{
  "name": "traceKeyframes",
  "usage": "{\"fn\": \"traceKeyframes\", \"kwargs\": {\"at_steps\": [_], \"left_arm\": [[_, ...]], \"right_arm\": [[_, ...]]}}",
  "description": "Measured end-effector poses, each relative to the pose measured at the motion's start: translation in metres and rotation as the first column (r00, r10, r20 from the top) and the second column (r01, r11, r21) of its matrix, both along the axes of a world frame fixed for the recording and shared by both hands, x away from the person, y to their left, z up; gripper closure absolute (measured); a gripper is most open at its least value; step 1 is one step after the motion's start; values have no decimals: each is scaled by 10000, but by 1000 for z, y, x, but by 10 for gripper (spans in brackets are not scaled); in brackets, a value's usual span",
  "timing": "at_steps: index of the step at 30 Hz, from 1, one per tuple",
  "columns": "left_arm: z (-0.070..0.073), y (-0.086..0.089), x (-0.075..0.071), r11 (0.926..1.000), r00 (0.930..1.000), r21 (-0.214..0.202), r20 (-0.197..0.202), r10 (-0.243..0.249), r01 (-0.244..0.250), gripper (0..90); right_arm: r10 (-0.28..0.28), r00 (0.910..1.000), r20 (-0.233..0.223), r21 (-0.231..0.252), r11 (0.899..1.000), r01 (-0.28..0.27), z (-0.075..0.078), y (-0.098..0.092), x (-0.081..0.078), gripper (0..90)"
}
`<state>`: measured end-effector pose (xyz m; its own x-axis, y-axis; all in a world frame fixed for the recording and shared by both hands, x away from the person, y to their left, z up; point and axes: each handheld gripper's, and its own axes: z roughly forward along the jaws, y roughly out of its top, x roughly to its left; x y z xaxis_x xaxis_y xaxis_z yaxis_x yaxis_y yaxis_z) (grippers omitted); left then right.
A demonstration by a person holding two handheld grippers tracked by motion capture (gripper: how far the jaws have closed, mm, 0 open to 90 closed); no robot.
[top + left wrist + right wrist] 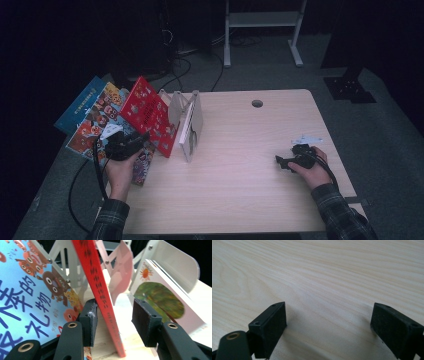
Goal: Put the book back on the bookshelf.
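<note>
Progress: thin red picture book [102,297] stood upright in white metal rack [192,107], left tongs [113,320] parted around it ungripped, right tongs [328,330] open and empty on pale wooden surface [250,165], other books left unshelved.

Red book [100,290] upright, leaning in rack [172,262]

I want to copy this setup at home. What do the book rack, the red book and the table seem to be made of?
Book rack: looks like pale painted metal, since the thin curved dividers are joined with small bolts. Red book: seemingly a glossy printed card cover, thin and stiff with a slight sheen. Table: light wood-grain top, probably laminate; its smooth matte look leaves solid wood possible.
</note>
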<state>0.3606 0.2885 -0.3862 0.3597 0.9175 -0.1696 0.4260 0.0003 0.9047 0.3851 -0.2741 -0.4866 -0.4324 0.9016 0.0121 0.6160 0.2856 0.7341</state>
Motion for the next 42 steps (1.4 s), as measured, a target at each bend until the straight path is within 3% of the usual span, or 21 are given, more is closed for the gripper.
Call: {"fn": "traceKeyframes", "kwargs": {"at_steps": [10,16,19,22,24,25,32,35,38,39,40,42], "left_arm": [[0,-11,-23,9971,9968,25,-226,-765,766,487],[-5,-31,-35,9825,9810,297,-675,-1816,1840,407],[-11,-43,-37,9684,9653,541,-1110,-2365,2434,345],[-19,-54,-38,9482,9422,774,-1628,-2929,3081,269],[-25,-62,-37,9310,9222,939,-2037,-3288,3527,217],[-29,-66,-37,9173,9067,1059,-2316,-3526,3838,193],[-52,-92,-36,8542,8373,1663,-3582,-4132,4927,52],[-59,-100,-36,8314,8159,1888,-3936,-4235,5226,17],[-66,-107,-36,8155,7996,1990,-4185,-4307,5435,4],[-68,-109,-37,8117,7977,2043,-4210,-4318,5472,0],[-70,-111,-37,8034,7921,2112,-4265,-4367,5567,0],[-73,-114,-38,7960,7881,2185,-4295,-4409,5644,0]], "right_arm": [[-3,10000,-6,3,10000,3,0,0,0,122],[1,10000,-4,2,10000,-1,0,0,0,122],[7,10000,-2,-4,10000,-7,0,0,0,121],[5,10000,-7,1,10000,-5,0,0,-1,122],[12,10000,-2,-9,10000,-12,0,0,-1,121],[13,10000,-3,-10,10000,-13,0,0,-1,122],[14,10000,-11,-14,10000,-14,0,0,-1,121],[23,10000,-13,-22,10000,-23,0,0,-1,122],[22,10000,-8,-16,10000,-22,0,0,-1,122],[21,10000,-9,-16,10000,-21,0,0,-1,121],[21,10000,-7,-16,10000,-21,0,0,-1,122],[21,10000,-7,-17,10000,-21,0,0,-1,122]]}}
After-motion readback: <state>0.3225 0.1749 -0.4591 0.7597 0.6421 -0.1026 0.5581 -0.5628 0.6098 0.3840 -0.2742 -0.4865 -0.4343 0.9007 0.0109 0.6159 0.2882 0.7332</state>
